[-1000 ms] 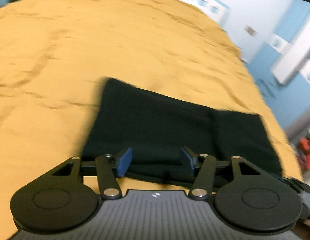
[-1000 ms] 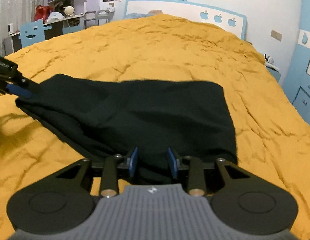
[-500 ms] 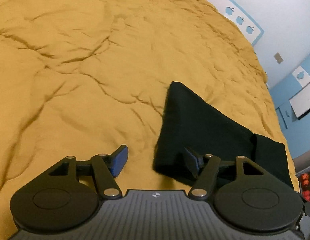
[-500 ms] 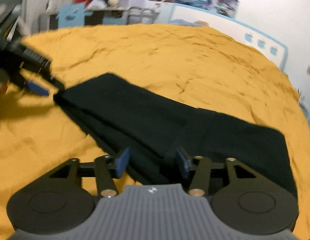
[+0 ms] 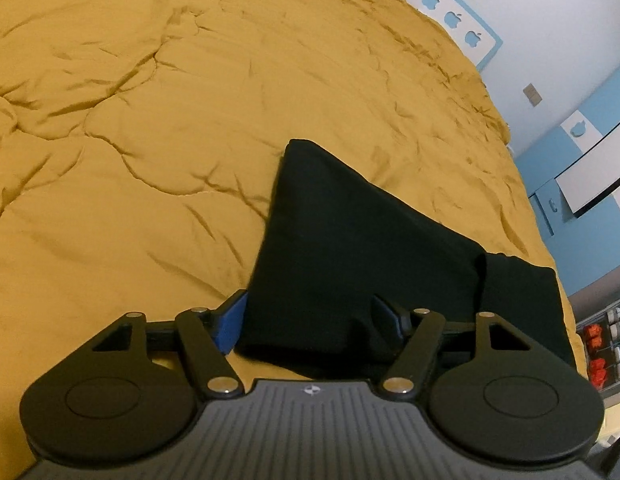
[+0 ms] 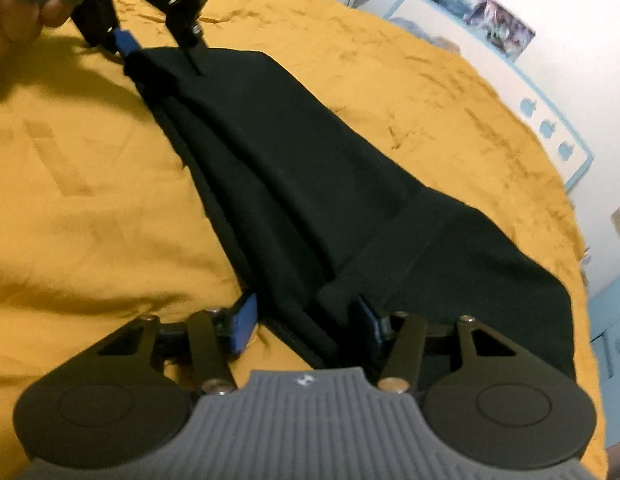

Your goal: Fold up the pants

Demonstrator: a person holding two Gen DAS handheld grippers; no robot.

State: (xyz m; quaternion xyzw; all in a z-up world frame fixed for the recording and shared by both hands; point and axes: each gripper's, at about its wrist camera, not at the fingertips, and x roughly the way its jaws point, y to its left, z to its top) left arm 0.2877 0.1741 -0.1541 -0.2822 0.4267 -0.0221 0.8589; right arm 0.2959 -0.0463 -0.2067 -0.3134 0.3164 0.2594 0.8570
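The black pants [image 5: 349,240] lie folded in a long strip on the yellow bedspread [image 5: 150,120]. My left gripper [image 5: 310,320] is open, its fingers straddling the near corner of the pants without closing on it. In the right wrist view the pants [image 6: 310,168] stretch from far left to near right. My right gripper [image 6: 306,316] is open around the near folded edge of the cloth. The left gripper [image 6: 150,48] shows at the far end of the strip, held by a hand.
The bedspread [image 6: 90,200] is wrinkled on all sides of the pants. A white and blue headboard [image 5: 461,20] stands at the far end. Blue cabinets [image 5: 569,168] and a shelf with small items [image 5: 605,352] stand off the bed's right edge.
Both grippers have swung to opposite ends of the folded pants. The right jaws have opened wider. The left jaws now straddle the pants' corner.
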